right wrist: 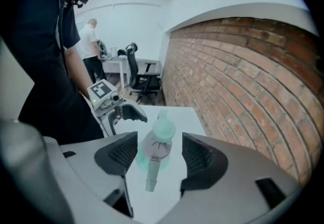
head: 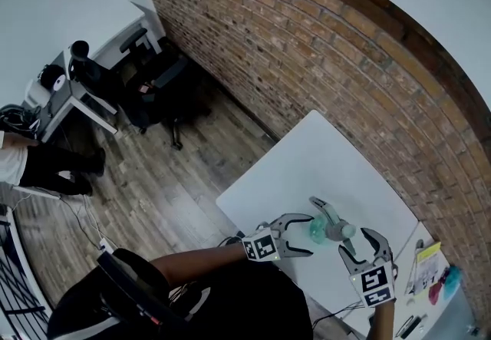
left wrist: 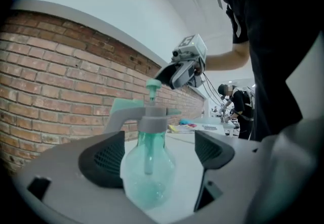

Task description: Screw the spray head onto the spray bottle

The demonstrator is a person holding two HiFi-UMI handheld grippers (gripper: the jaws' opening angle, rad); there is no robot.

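Observation:
A small teal spray bottle [head: 317, 231] with a grey spray head [head: 331, 217] is between both grippers over the white table [head: 322, 154]. In the left gripper view the bottle [left wrist: 148, 167] is upright between the jaws of my left gripper [left wrist: 159, 154]. Its belly lies against the left pad [left wrist: 104, 160], and a gap shows before the right pad [left wrist: 212, 149]. My right gripper [right wrist: 159, 152] looks down on the spray head [right wrist: 157, 146], with a pad close on either side. Whether those pads press on the head does not show. Whether the bottle's base rests on the table is hidden.
A brick wall [head: 330, 47] runs along the table's far side. Coloured items and papers [head: 433, 269] lie at the table's right end. Beyond the wooden floor at the left are office chairs [head: 157, 81], a desk [head: 84, 97] and a person [head: 31, 162].

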